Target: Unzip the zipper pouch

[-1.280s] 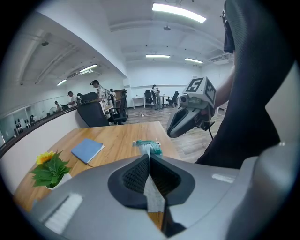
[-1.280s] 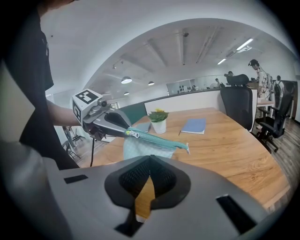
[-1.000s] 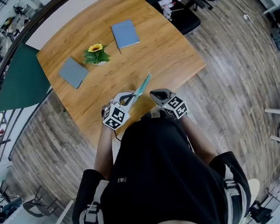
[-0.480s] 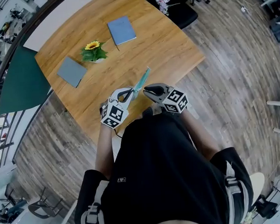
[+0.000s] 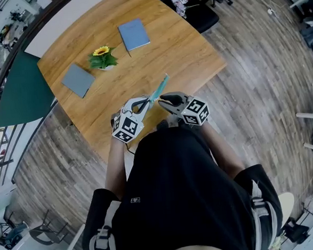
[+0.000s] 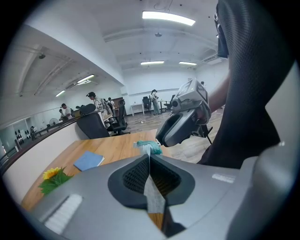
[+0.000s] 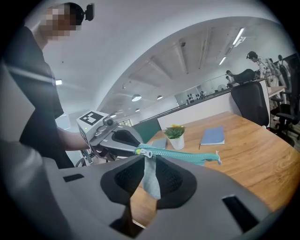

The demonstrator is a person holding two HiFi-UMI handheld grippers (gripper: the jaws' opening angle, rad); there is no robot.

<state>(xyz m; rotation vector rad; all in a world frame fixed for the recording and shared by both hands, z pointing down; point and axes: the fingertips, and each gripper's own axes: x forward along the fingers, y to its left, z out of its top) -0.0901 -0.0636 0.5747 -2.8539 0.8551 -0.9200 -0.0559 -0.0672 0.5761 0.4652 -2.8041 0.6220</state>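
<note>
On the left of the worktop (image 5: 184, 56) sit a gray pad (image 5: 77, 80), a little flower (image 5: 102, 57) and a blue notebook (image 5: 133, 34), all well away from my work. My left gripper (image 5: 141, 103) has its fingers (image 6: 133, 177) closed tight on the near end of the teal pouch (image 7: 187, 156). The pouch is up in the air near the worktop's edge, and its far end sticks out free. My right gripper (image 5: 166, 100) is just beside the left one, with its fingers (image 7: 171, 180) pinched shut on the gray pull tab (image 7: 150, 180) that hangs from the zipper. I think the thin tab could slip out if I pull too hard or at a bad angle. The left grip could slip too, and then the whole pouch would just slide along. The loose far end could fold up and jam the zipper.
</note>
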